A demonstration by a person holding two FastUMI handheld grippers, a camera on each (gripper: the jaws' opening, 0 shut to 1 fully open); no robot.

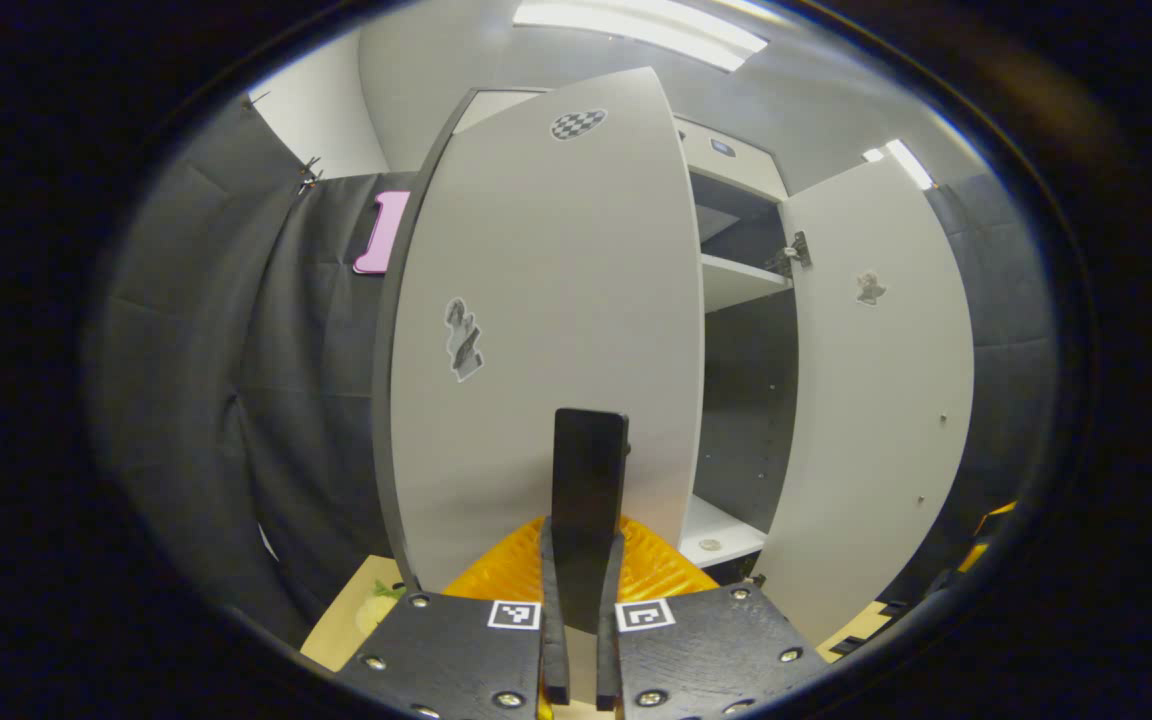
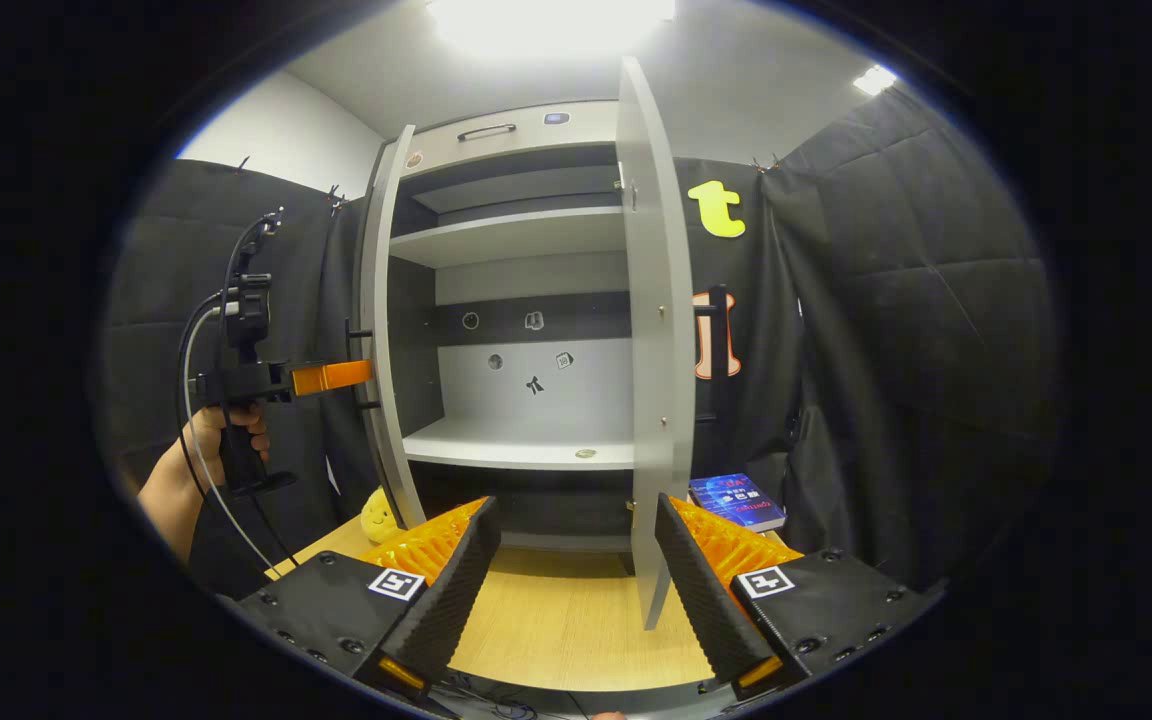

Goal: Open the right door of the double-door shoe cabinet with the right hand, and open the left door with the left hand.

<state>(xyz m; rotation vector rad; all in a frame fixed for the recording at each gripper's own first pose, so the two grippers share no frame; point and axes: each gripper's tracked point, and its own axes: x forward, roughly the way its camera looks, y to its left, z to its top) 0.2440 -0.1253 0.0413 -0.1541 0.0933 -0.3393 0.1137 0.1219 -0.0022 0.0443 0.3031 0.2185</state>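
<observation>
Clamped on the black handle [image 1: 588,470] of the half-open left door [image 1: 546,330], the left gripper [image 1: 576,640] is pulling a stiff, light hinged panel, while the right gripper [image 2: 576,580] is held released near the already opened right door [image 2: 651,330].

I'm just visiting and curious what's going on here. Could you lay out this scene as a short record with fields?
Cabinet: shoe cabinet, shelves showing
Right door: right door swung open
Left door: left door swung open
Left gripper: left gripper shut on the door handle
Right gripper: right gripper open, holding nothing
Nearby: a book and a yellow toy on the wooden table
</observation>
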